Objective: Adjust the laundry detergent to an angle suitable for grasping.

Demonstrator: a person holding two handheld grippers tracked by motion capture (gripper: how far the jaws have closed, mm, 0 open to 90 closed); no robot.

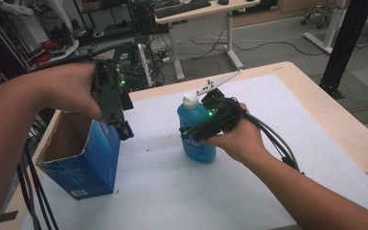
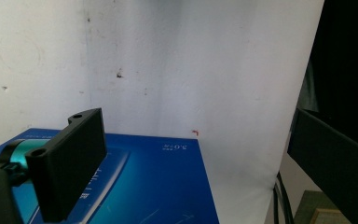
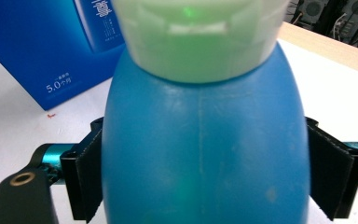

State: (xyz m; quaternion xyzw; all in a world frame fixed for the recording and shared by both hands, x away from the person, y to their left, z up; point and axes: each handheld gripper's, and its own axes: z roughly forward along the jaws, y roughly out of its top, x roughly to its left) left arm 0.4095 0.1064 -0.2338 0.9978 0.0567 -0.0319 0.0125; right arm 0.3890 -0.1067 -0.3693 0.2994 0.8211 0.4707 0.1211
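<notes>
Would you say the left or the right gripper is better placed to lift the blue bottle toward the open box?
Right. The right gripper already has its jaws against both sides of the blue bottle, which stands upright on the table. The left gripper is at the blue box, jaws open, apart from the bottle.

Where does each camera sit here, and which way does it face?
High view: above the person's side, looking forward and down on the table; both forearms, left tool, right tool.
Left gripper view: on the left tool, looking down past its spread jaws at the blue box.
Right gripper view: on the right tool, facing the blue bottle between its jaws.
Shared: every view shows the box.
</notes>
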